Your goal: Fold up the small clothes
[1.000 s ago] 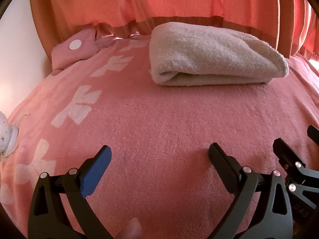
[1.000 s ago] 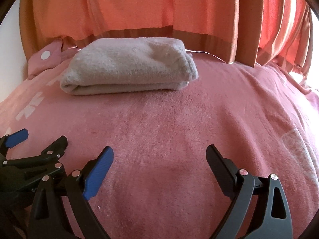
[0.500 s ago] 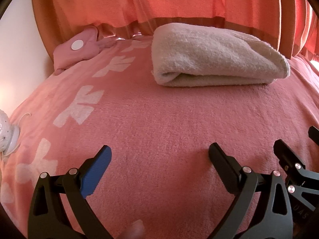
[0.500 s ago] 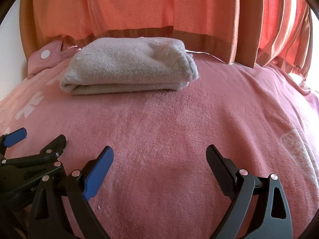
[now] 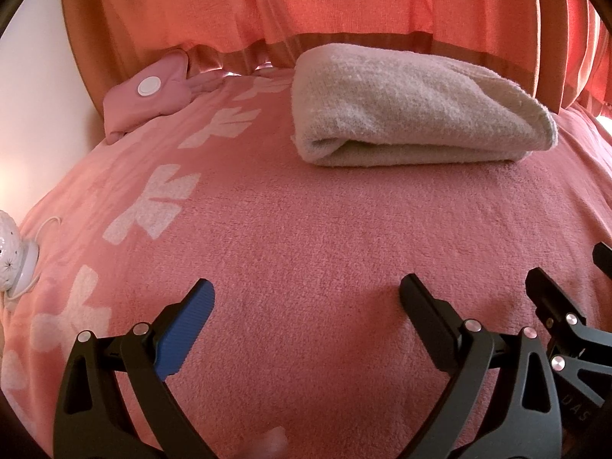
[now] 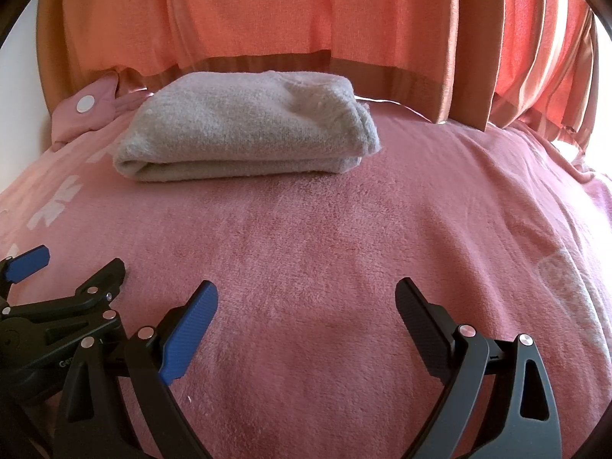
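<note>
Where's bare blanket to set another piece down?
The pink fleece blanket is bare between the folded grey towel and both open grippers, and right of the towel. Crowded at back left: a small pink snap-button cloth lies beside the towel.

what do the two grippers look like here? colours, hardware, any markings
Both match: the left gripper and the right gripper have matte black, cut-out frames with silver round fasteners at the joints. On each, one finger carries a ribbed blue pad, the other a ribbed black pad. Pale lettering shows on the bodies, only partly legible. No cables or sleeves are visible.
</note>
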{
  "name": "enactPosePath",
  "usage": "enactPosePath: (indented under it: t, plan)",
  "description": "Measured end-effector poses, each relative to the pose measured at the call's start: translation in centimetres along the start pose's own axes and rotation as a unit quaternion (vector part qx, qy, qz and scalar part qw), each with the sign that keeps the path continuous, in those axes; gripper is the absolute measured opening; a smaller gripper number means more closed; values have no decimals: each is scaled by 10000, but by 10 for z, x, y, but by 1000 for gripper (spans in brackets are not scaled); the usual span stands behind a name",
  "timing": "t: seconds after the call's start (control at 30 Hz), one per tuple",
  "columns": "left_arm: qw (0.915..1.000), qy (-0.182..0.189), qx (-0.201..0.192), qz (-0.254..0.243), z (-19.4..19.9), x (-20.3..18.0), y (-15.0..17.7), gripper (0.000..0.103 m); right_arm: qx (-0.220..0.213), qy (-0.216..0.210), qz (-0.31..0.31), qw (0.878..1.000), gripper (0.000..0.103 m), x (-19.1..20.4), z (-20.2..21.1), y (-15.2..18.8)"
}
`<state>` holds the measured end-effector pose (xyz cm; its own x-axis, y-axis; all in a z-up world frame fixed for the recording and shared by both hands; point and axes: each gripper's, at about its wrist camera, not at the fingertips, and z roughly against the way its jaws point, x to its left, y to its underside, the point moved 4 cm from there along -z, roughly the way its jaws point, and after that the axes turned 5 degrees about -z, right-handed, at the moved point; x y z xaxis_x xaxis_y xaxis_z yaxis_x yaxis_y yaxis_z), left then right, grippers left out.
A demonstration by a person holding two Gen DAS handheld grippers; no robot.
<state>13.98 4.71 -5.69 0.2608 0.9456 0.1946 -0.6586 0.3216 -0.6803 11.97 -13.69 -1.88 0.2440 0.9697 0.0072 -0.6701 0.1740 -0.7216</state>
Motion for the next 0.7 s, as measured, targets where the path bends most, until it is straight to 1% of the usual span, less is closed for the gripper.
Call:
enactPosePath:
  t: [0.43,0.53,0.63,0.7]
  plan:
    - [10000,25,12,43,-1,0,0,95,3,-26,-16,10000,92,-2,-1,0]
    - [9999,65,44,67,-3,-1,1,95,-3,-9,-45,10000,92,-1,0,1]
    - [9997,191,86,126,-5,-1,0,94,-13,-26,-98,9999,92,-2,0,0]
    - [9997,190,95,138,-6,-2,1,94,-12,-14,-114,9999,92,-1,0,1]
